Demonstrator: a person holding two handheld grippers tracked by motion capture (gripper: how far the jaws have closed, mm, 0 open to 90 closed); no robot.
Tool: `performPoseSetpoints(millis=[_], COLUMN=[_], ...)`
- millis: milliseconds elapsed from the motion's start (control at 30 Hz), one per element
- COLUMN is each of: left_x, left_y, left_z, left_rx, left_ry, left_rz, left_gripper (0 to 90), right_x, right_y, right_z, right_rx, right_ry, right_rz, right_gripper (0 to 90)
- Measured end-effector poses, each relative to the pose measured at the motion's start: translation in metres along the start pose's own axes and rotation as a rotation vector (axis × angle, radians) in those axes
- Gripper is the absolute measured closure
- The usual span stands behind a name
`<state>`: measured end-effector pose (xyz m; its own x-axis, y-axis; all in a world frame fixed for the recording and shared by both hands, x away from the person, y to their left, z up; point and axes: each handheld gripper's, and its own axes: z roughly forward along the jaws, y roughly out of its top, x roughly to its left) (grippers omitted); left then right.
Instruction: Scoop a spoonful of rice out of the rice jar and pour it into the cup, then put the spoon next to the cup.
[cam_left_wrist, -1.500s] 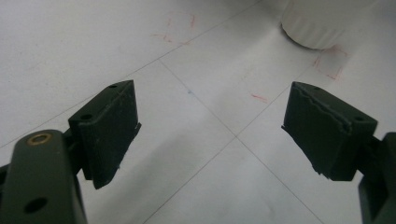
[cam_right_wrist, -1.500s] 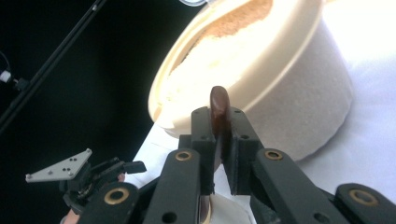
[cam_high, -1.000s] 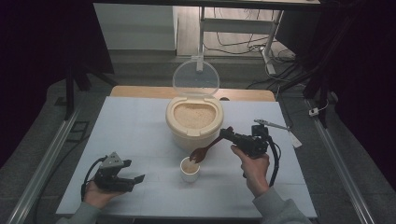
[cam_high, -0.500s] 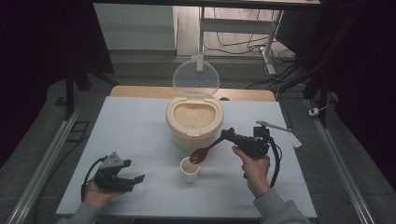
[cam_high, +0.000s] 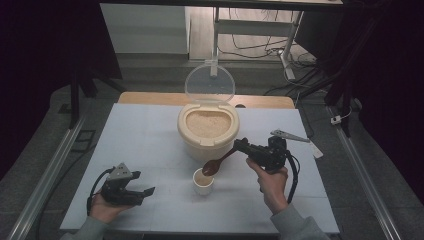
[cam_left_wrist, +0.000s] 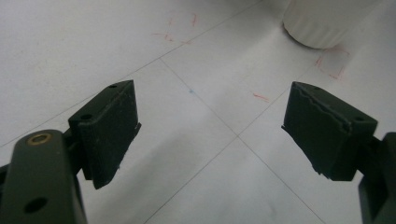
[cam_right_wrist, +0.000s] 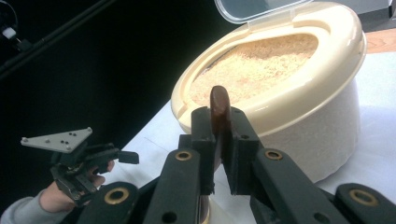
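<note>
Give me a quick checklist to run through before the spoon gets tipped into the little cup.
1. Spoon gripped: ok. The right gripper is shut on its handle.
2. Spoon bowl over the cup: ok. In the high view it sits just above the rim.
3. Spoon loaded with grain: cannot tell, the bowl looks dark.
4. Cup upright on the table: ok. It already holds some grain.
5. Grain container open: ok. Its clear lid stands up behind it.
6. Left gripper out of the way: ok. It is open, resting at the table's near left, apart from the cup.
</note>
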<state>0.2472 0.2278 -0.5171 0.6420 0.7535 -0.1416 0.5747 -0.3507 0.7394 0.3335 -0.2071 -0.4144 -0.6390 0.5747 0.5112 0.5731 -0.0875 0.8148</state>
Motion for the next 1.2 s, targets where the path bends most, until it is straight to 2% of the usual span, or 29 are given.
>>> performPoseSetpoints(millis=[133, 333, 533, 733, 867, 1200], left_x=[0.000, 0.000, 0.000, 0.000, 0.000, 0.000], left_y=[0.000, 0.000, 0.001, 0.001, 0.001, 0.001], left_z=[0.000, 0.000, 0.000, 0.000, 0.000, 0.000], left_rx=[0.000, 0.000, 0.000, 0.000, -0.001, 0.001], left_ry=[0.000, 0.002, 0.002, 0.003, 0.003, 0.003], left_rz=[0.001, 0.001, -0.001, 0.003, 0.003, 0.002], left_gripper=[17.7, 17.7, 17.7, 17.7, 17.7, 17.7], right_x=[-0.005, -0.010, -0.017, -0.025, -0.028, -0.032], right_y=[0.001, 0.008, 0.019, 0.023, 0.020, 0.008], right_z=[-0.006, -0.021, -0.044, -0.054, -0.049, -0.028], right_rx=[-0.024, -0.033, -0.039, 0.033, 0.098, 0.277], right_ry=[0.017, 0.032, 0.017, 0.025, 0.030, 0.072], right_rz=[0.024, 0.035, 0.021, 0.006, -0.016, -0.033], right_gripper=[83.2, 83.3, 83.3, 83.3, 83.2, 83.2])
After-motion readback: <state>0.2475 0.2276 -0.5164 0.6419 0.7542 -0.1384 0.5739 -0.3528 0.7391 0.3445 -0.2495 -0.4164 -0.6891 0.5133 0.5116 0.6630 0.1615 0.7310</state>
